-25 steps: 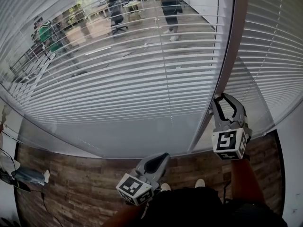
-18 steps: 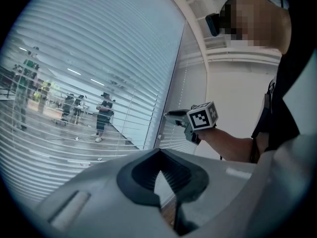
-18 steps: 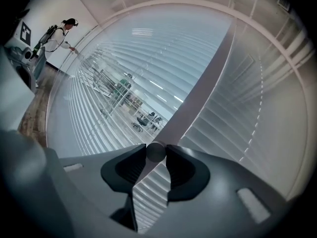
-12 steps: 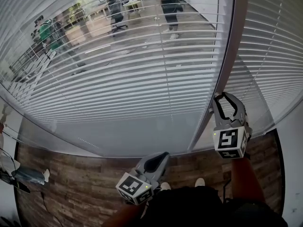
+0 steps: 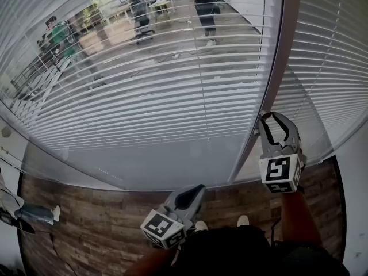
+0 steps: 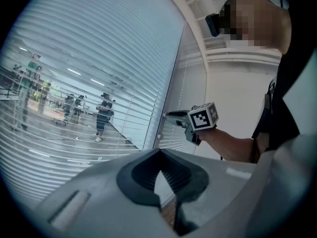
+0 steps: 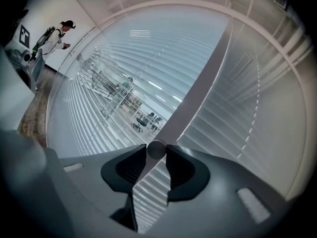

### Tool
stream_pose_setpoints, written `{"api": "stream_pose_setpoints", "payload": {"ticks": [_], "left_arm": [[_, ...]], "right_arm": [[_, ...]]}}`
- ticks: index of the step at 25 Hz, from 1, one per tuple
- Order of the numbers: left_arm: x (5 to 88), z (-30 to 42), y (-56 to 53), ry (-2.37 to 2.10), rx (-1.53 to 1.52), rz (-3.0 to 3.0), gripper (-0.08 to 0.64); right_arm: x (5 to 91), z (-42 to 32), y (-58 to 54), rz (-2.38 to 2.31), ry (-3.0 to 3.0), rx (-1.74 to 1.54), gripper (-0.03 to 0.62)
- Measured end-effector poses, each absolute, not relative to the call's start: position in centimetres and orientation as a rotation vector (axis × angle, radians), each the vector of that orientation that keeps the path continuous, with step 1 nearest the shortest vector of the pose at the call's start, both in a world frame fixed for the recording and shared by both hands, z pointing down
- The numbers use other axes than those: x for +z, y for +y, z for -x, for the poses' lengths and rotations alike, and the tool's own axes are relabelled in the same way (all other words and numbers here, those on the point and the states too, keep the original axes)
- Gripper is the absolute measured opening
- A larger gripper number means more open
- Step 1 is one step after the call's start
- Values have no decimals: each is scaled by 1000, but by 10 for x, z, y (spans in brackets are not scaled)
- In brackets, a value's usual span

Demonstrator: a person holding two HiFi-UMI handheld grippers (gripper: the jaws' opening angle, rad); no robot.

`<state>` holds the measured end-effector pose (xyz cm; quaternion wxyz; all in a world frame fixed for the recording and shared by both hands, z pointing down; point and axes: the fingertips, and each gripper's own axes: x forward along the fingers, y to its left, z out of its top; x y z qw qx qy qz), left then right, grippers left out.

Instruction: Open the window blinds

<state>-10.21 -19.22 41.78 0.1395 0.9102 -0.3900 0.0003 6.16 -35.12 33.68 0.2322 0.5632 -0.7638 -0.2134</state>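
Gripping the round wand (image 7: 157, 149) in the right tongs (image 5: 272, 118), with forearm (image 5: 293, 211) stretched toward the blinds (image 5: 172, 85). Holding the left tongs (image 6: 158, 151) low, closed, empty

Smooth, semi-glossy blinds (image 5: 172, 96); matt grey plastic right claw (image 5: 272, 118); smooth wand (image 7: 157, 149), possibly plastic; wood-grain floor (image 5: 86, 211)

Place: we read it as an office.
Far side: we see desks (image 5: 161, 4) and swivel chairs (image 5: 141, 15) through the slatted blinds (image 5: 172, 96).
Near side: wood-plank floor (image 5: 86, 223).
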Motion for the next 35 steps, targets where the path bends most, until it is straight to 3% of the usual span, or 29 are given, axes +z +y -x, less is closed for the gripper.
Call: {"api": "stream_pose_setpoints", "payload": {"ticks": [8,16,24,35], "left_arm": [[445,110,-183,-1118,-24,-2645,0],[419,112,-173,-1104,-25,-2638,0],[414,126,-176,-1067,-23,-2656,0],[402,141,-158,-977,1,-2707,0]], "right_arm": [[358,-53,-337,-1549,-2100,-601,134],[335,-55,-318,-1561,-2118,-568,123],[340,-40,-295,-1570,-2412,-206,26],[358,-15,-219,-1560,-2742,240,23]]}}
